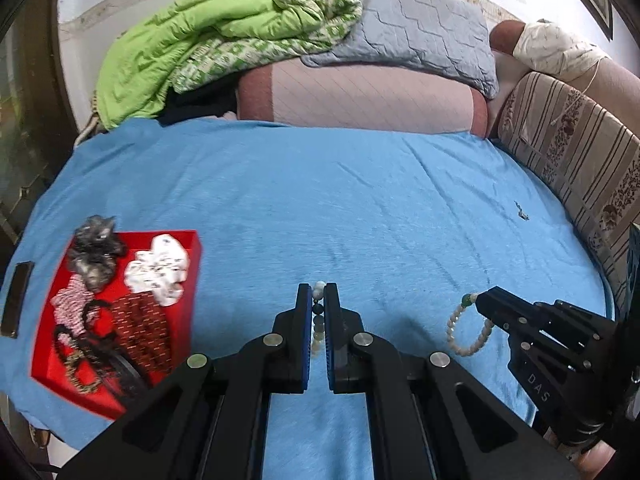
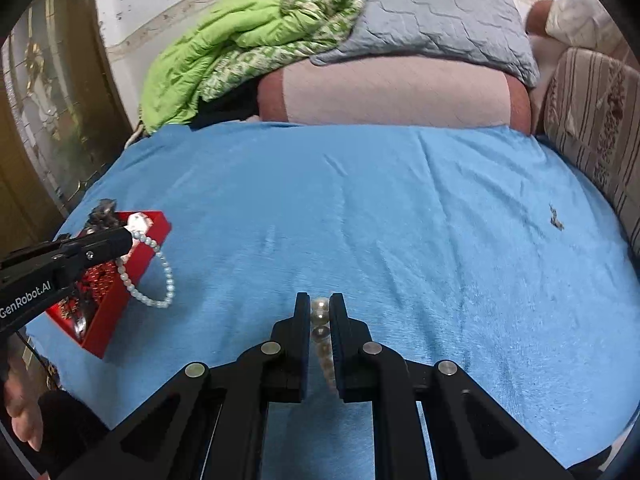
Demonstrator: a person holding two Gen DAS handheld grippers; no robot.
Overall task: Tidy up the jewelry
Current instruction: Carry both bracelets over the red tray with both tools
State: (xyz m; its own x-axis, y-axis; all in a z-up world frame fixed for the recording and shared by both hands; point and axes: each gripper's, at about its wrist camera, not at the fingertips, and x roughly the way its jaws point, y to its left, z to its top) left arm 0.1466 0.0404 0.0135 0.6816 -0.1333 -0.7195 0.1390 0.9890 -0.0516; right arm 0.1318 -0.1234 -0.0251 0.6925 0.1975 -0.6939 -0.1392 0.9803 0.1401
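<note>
Both grippers hung over a bed covered with a blue terry sheet point(image 1: 360, 208).

Left wrist view: the left gripper point(image 1: 319, 300) had its fingers pressed onto a bracelet of pale round beads with one dark bead point(image 1: 318, 320), the strand running down between the blue finger pads. Only this view showed the open red rectangular tray point(image 1: 192, 256) in full, lying on the sheet to the left. It held a grey scrunchie point(image 1: 96, 252), a white patterned scrunchie point(image 1: 158, 270), a red-and-white checked hair tie point(image 1: 72, 300) and a tangle of dark bands and chains too blurred to sort. A dark flat bar point(image 1: 16, 300) lay just beside the tray's left wall. To the right, the right gripper point(image 1: 482, 300) came in from the side, pinching a cream bead bracelet with one green bead point(image 1: 468, 330); its loop hung free below the fingertips.

Right wrist view: the same cream bracelet appeared only as a few beads caught between the closed fingers. This view alone showed the left gripper's bracelet as a full loop, dangling over the near corner of the tray. Whether it touched the tray could not be told.

In both views, a small dark speck point(image 2: 556, 218) sat on the sheet far right. Behind the bed: a crumpled lime-green quilt point(image 1: 172, 40), a grey quilted pillow point(image 1: 424, 28), a pink bolster point(image 1: 360, 96).
</note>
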